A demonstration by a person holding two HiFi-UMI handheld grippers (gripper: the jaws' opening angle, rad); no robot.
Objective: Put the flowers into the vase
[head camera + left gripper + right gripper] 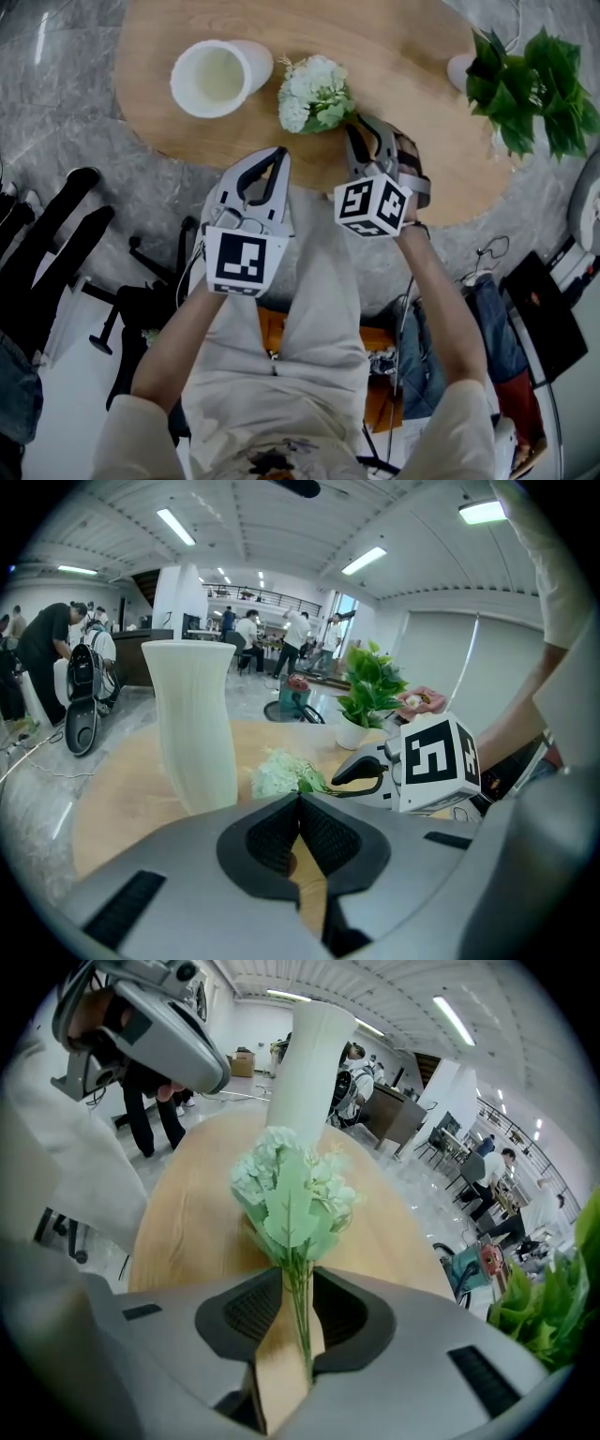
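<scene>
A tall white vase (217, 77) stands upright on the round wooden table (403, 56), its mouth open and bare. Just right of it lies a bunch of white flowers (314, 92) with green leaves. My right gripper (361, 127) points steeply down at the stem end. In the right gripper view the green stems (300, 1307) run between the jaws, which are shut on them, with the blooms (291, 1194) ahead and the vase (309, 1063) behind. My left gripper (278, 155) hovers at the table's near edge, shut, with nothing in it (300, 799).
A potted green plant (530, 84) in a white pot stands at the table's right end. Beyond the table's near edge are the person's legs, a black chair base (141, 300) and bags on the floor. People stand about in the hall behind.
</scene>
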